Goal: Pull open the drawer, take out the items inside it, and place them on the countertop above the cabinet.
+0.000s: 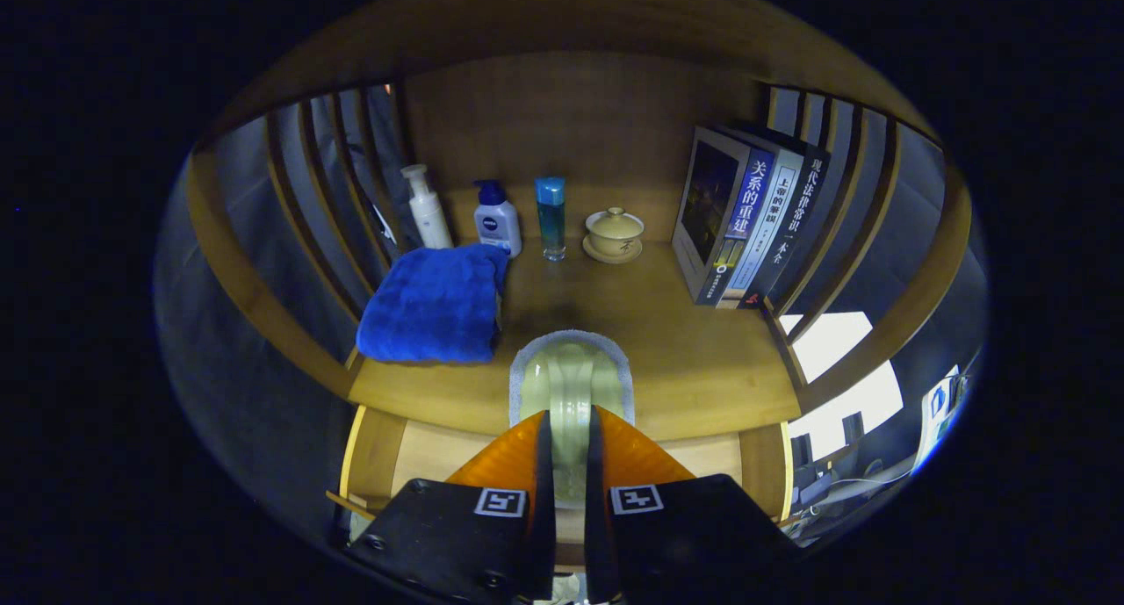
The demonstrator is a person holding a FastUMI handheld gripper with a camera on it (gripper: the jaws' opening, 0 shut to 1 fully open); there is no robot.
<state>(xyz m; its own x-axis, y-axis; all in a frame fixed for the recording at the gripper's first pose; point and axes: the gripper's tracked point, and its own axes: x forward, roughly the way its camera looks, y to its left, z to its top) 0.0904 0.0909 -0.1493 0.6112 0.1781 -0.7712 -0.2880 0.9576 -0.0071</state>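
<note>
My gripper is shut on a pale green item with a fuzzy grey edge; both fingers press its near end. The item sticks out ahead of the fingers, over the front edge of the wooden countertop. I cannot tell whether it rests on the wood or hangs just above it. Below the fingers the drawer stands pulled open, its pale wooden floor showing on both sides of the gripper. A folded blue towel lies on the countertop to the left of the held item.
Along the back wall stand a white pump bottle, a white bottle with a blue cap, a slim blue bottle and a lidded tea bowl on a saucer. Upright books lean at the right. Slatted wooden sides close the shelf in.
</note>
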